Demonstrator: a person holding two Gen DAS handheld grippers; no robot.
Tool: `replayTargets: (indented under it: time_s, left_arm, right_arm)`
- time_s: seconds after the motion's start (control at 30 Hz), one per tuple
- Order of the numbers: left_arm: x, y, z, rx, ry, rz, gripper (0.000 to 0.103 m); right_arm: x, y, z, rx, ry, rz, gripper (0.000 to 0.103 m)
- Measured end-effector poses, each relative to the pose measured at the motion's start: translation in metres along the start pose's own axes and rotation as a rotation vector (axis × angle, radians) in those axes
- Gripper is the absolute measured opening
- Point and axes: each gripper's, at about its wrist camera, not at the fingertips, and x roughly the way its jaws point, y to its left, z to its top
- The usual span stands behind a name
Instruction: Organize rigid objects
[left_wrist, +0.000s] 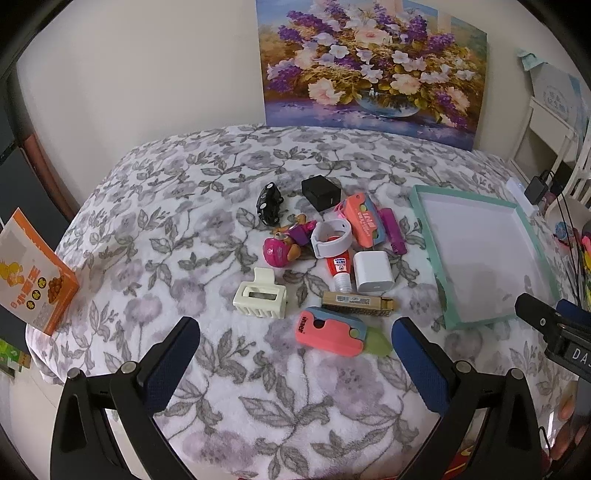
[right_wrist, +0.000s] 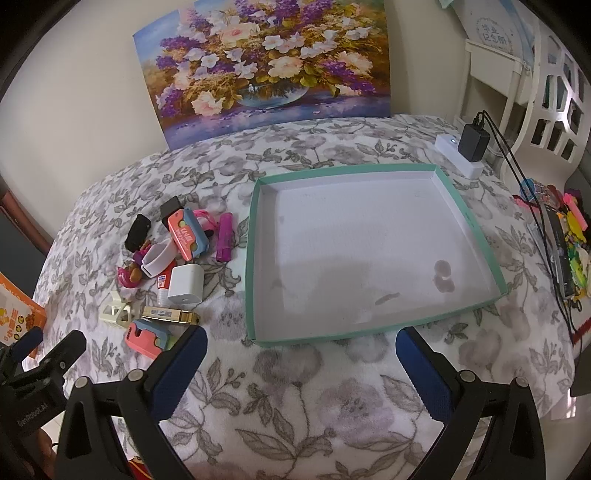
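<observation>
Several small rigid objects lie heaped on a floral blanket: a pink and blue case (left_wrist: 330, 331), a cream hair claw (left_wrist: 260, 293), a white charger cube (left_wrist: 372, 276), a gold bar (left_wrist: 358, 301), a black toy car (left_wrist: 269, 203) and a black cube (left_wrist: 320, 192). My left gripper (left_wrist: 295, 341) hangs open just in front of the pink case, with nothing between its fingers. To the right stands a teal-rimmed tray (right_wrist: 252, 258), white inside and holding nothing. My right gripper (right_wrist: 301, 350) is open over the tray's near edge. The pile sits left of it, with the charger cube (right_wrist: 186, 284).
An orange box (left_wrist: 33, 271) stands at the blanket's left edge. A flower painting (left_wrist: 369, 62) leans on the back wall. A white power strip with a black adapter (right_wrist: 472, 142) sits behind the tray. Bright clutter and cables (right_wrist: 565, 236) lie along the right side.
</observation>
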Motion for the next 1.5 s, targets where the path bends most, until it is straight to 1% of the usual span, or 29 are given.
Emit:
replayTargets:
  time_s: [0.47, 0.83, 1.5]
  left_arm:
    - [0.008, 0.006, -0.002, -0.037, 0.036, -0.025, 0.103]
    - [0.012, 0.009, -0.004, -0.042, 0.056, -0.009, 0.103]
    - [0.015, 0.013, -0.007, -0.051, 0.063, -0.007, 0.103]
  right_arm:
    - [0.0, 0.0, 0.0, 0.001, 0.0, 0.001, 0.103]
    - [0.0, 0.0, 0.0, 0.0, -0.001, 0.0, 0.103]
    - [0.001, 0.002, -0.001, 0.001, 0.001, 0.0, 0.103]
